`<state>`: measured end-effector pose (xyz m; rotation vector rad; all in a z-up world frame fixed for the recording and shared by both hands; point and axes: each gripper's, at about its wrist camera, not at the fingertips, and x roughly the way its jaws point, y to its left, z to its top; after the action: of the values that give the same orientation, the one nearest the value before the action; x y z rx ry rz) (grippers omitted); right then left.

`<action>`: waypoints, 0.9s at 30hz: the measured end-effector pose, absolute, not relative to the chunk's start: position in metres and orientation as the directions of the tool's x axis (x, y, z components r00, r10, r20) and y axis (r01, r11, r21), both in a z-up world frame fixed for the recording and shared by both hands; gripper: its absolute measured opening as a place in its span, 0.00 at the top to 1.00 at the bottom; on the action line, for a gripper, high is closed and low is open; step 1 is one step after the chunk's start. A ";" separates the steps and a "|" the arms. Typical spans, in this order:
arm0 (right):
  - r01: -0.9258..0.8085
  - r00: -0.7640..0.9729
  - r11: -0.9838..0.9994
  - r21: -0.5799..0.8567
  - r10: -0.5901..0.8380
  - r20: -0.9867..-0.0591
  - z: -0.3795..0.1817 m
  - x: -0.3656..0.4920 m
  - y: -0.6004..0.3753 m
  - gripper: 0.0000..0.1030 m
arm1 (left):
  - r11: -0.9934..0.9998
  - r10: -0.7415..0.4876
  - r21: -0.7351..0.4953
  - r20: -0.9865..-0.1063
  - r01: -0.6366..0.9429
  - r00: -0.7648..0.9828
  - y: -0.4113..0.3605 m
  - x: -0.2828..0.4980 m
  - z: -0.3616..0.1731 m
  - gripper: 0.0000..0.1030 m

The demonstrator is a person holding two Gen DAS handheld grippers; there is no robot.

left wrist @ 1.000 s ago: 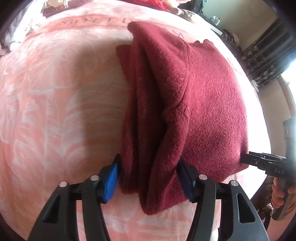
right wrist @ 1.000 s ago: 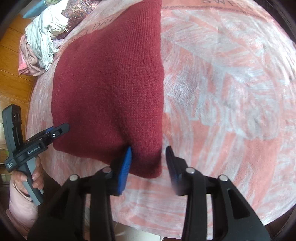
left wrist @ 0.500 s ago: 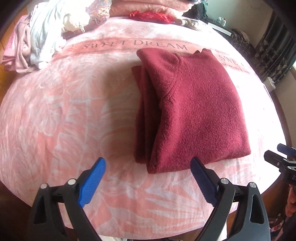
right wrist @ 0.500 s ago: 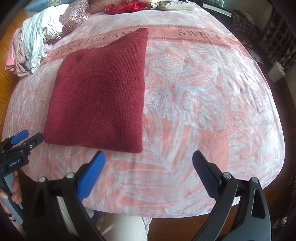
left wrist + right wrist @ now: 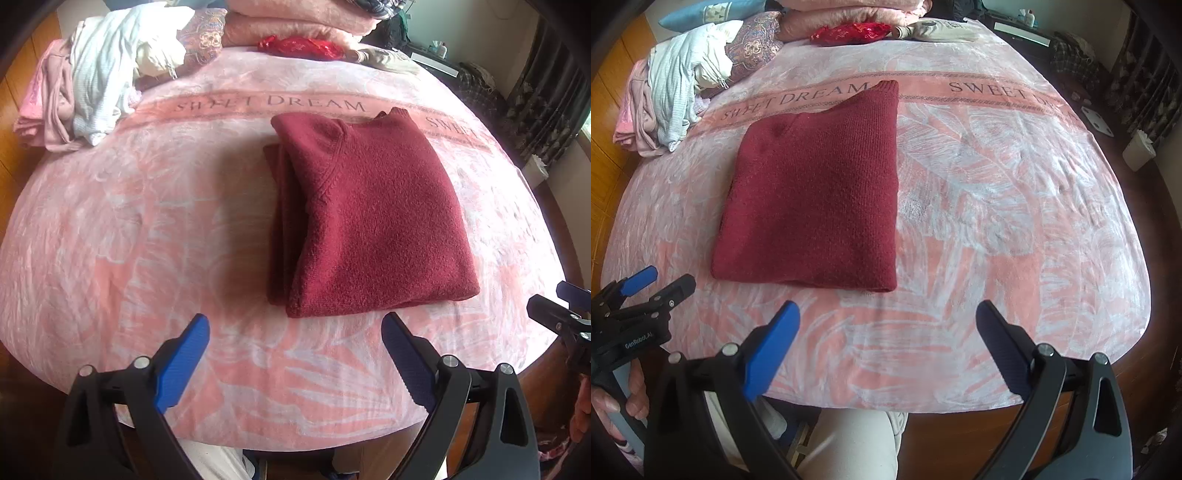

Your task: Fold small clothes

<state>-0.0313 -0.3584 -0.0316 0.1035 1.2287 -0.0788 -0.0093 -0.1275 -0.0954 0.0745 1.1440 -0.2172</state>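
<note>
A dark red knitted sweater [image 5: 369, 218] lies folded into a rectangle on the pink blanket [image 5: 147, 229]; it also shows in the right wrist view [image 5: 816, 199]. My left gripper [image 5: 295, 328] is open and empty, a little short of the sweater's near edge. My right gripper [image 5: 888, 317] is open and empty, just short of the sweater's near right corner. Each gripper shows at the edge of the other's view, the right one [image 5: 557, 310] and the left one [image 5: 653, 286].
A heap of loose pale clothes [image 5: 92, 88] lies at the far left of the bed. Stacked pink bedding [image 5: 295, 22], a patterned pillow [image 5: 753, 48] and a red item [image 5: 299, 46] lie at the far end. A white bin [image 5: 1139, 153] stands on the floor at right.
Both grippers have let go of the sweater's near edge, opened wide and pulled back toward me. The sweater now lies flat and folded on the blanket.
</note>
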 end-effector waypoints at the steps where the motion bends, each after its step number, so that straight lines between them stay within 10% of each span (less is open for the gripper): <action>1: 0.116 0.336 0.992 0.038 -0.004 -0.942 -0.031 -0.031 -0.358 0.07 | 0.978 -0.128 -0.048 -0.908 0.205 0.400 -0.126 -0.009 -0.095 0.08; 27: 0.128 0.340 0.992 0.006 -0.038 -0.940 -0.029 -0.034 -0.349 0.07 | 0.979 -0.093 -0.007 -0.903 0.202 0.419 -0.121 -0.011 -0.091 0.08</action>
<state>-0.0345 -0.3489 -0.0289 0.0840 1.2193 -0.1083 -0.0106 -0.1212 -0.0909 0.1081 1.1238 -0.1858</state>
